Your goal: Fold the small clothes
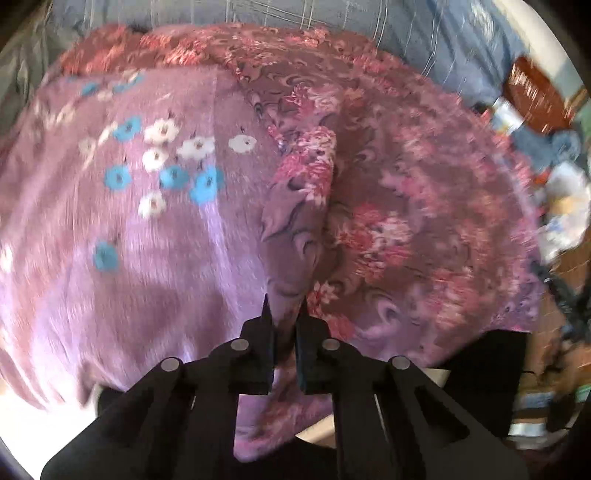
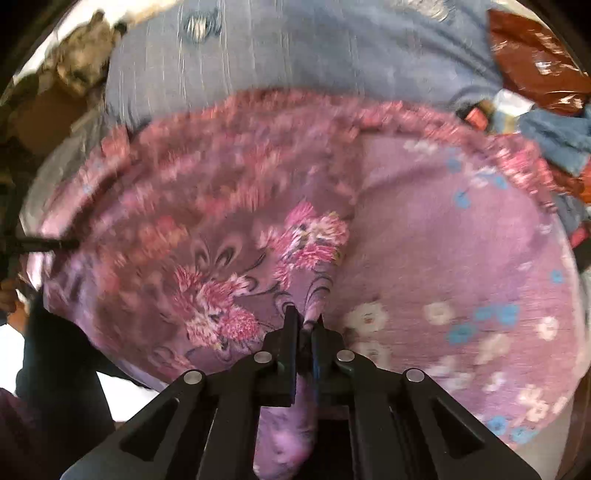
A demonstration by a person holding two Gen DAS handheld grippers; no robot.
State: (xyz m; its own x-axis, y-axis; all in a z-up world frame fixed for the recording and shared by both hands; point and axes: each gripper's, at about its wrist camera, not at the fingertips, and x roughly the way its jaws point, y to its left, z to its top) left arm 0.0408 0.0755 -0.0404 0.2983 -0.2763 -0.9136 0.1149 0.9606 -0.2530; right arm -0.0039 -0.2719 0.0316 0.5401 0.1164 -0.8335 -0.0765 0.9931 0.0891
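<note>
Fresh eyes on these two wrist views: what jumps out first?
A big pink-purple floral garment fills both views, spread over a grey-blue striped bedcover; one part is plainer mauve with small white and blue flowers. The left gripper and right gripper are each pinched shut on a raised fold of the garment at bottom centre. A shiny reddish-brown bag sits top right.

Both wrist cameras look steeply down, very near the floral garment (image 1: 369,206) (image 2: 221,258). They share it and the blue-grey sheet (image 1: 424,33) (image 2: 295,55) behind it.
</note>
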